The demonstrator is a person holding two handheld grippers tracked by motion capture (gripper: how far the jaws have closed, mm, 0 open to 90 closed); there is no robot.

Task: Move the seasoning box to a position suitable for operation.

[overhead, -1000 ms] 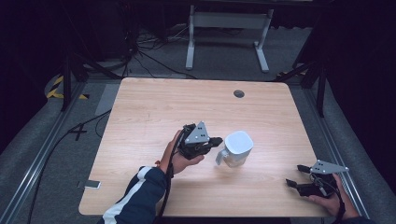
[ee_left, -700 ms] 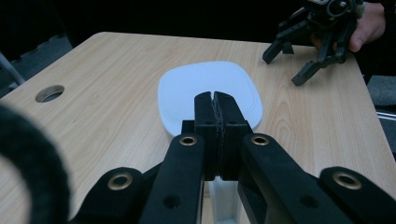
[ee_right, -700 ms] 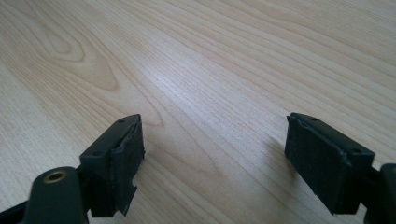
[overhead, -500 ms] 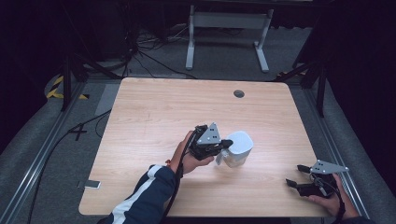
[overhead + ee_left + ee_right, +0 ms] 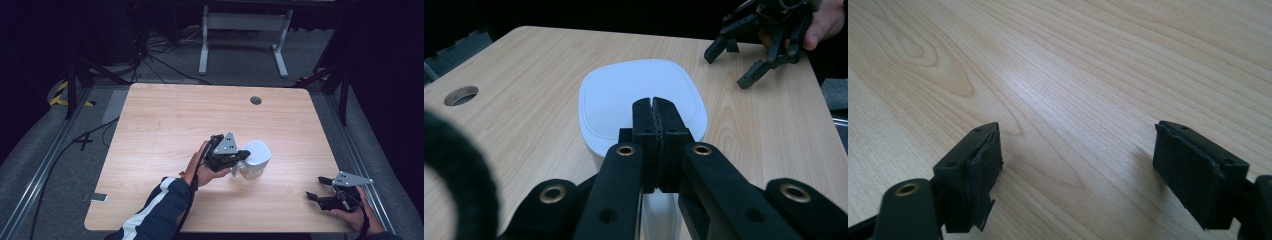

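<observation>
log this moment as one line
left gripper: fingers shut at white mug | right gripper: open, near table edge | mug upright

High view overlooks table; gripper views skim it.

Legible text, labels, brands, numbers, signs: none readable on any surface shown.
</observation>
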